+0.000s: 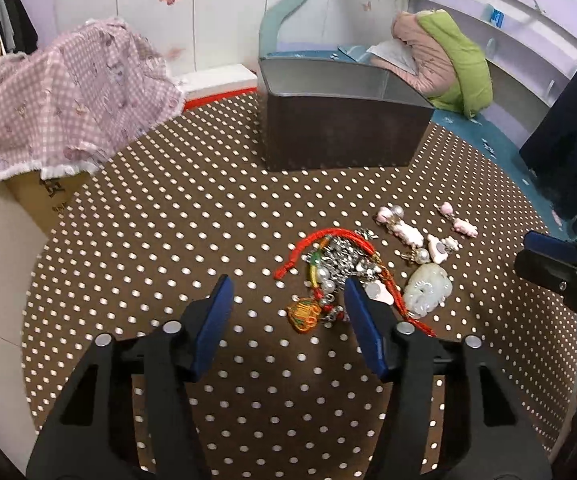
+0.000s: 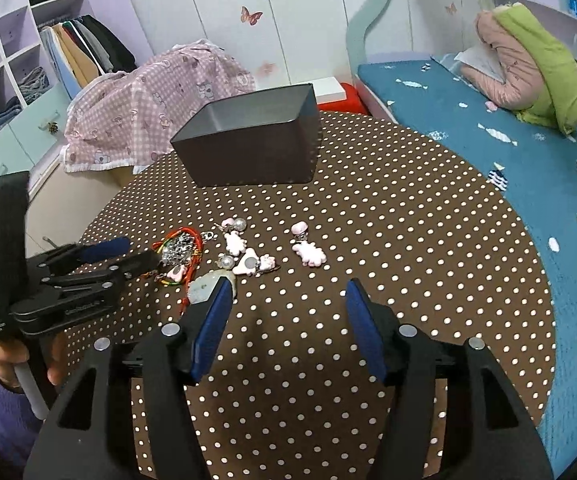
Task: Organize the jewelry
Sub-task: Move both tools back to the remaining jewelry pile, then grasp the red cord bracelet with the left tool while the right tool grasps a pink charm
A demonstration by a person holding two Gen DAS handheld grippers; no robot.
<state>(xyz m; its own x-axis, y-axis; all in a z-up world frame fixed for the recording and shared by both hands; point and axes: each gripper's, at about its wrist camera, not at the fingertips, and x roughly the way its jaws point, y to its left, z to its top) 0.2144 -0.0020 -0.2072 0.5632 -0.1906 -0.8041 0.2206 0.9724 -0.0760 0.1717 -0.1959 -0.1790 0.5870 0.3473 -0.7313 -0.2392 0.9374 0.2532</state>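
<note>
Hovering low over the brown polka-dot tablecloth (image 1: 168, 220), the left gripper (image 1: 288, 296) has its blue-padded jaws spread wide, empty, its right finger just above a tangle of red cord and silver chain (image 1: 336, 258). Right of that tangle lies a pale jade pendant (image 1: 428, 288), with pink charm earrings (image 1: 408, 234) behind it. Farther back stands a dark open metal box (image 2: 248, 136). On the right, the right gripper (image 2: 288, 294) also hangs with jaws apart, holding nothing, its left finger in front of the pendant.
</note>
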